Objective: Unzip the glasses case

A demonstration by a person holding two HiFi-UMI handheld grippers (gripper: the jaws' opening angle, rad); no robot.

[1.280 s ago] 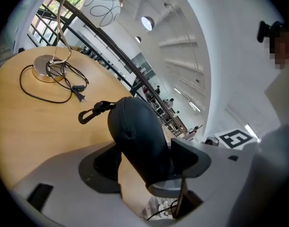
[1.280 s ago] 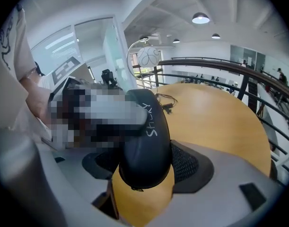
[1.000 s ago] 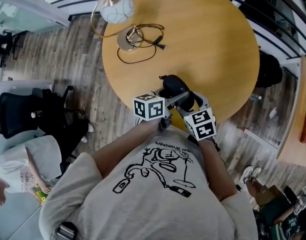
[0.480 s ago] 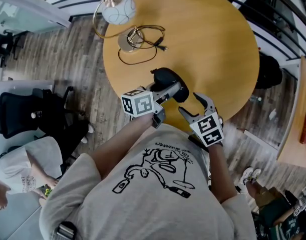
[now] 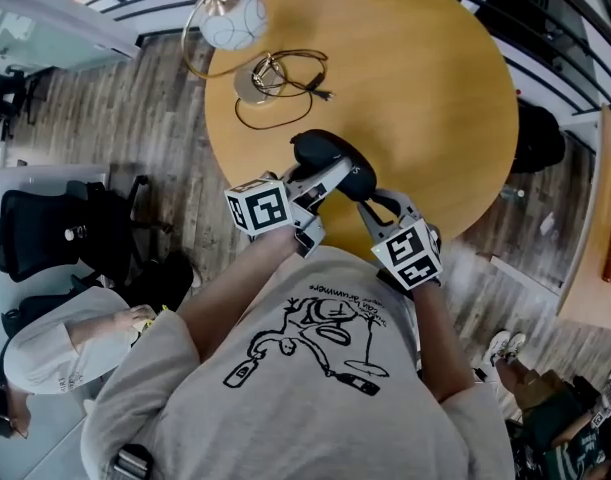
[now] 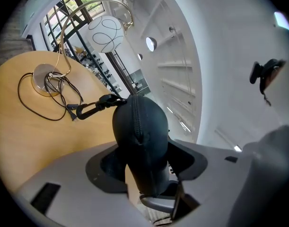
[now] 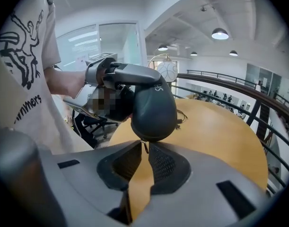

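Zipper pull (image 7: 145, 146) tiny, barely discernible

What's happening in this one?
A person holds a gripper in each hand. The left gripper has just been closing its fingers on the black case, which it holds above the table. The right gripper has just been closing its fingers on the zip pull at the case's end. The zip looks shut so far.

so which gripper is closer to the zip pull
Right: the right gripper has just closed on the zip pull. The left gripper, jaws also just closing, clamps the glasses case mid-body.
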